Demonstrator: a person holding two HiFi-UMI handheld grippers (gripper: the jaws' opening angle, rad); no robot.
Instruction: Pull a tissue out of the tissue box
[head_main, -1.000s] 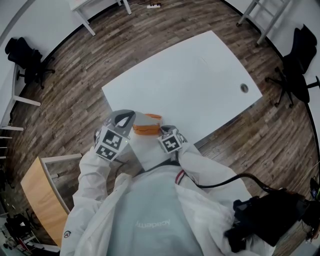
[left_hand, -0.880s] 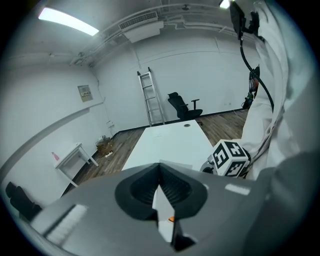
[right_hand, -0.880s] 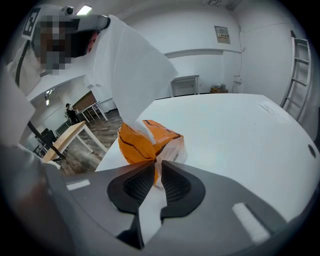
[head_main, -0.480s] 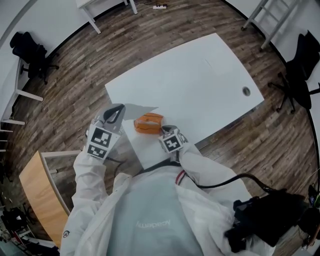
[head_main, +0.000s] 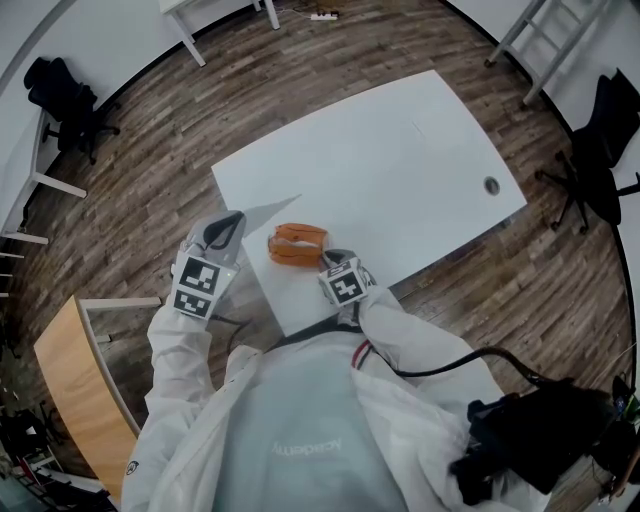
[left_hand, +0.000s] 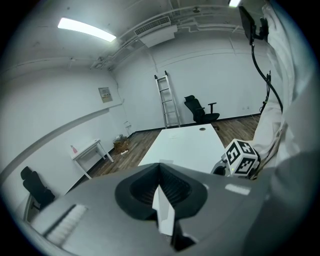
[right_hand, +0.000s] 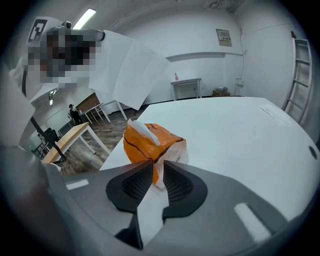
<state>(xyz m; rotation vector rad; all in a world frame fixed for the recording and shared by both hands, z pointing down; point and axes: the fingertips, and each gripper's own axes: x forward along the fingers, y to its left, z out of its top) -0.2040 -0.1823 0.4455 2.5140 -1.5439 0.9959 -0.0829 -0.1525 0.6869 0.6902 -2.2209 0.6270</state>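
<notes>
tissue (right_hand: 127, 70) clamped in left gripper (left_hand: 160, 175); right gripper (right_hand: 157, 167) jaws just opening around tissue box (right_hand: 145, 142)

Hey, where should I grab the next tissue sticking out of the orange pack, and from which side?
Pinch the white tuft standing up from the top of the orange pack, coming down from above. It is the only raised, loose part; the wrapper looks soft.

A ladder (left_hand: 168, 102) and black chair (head_main: 598, 150) stand right of the white table (head_main: 400, 150), a wooden desk (head_main: 70, 385) left
</notes>
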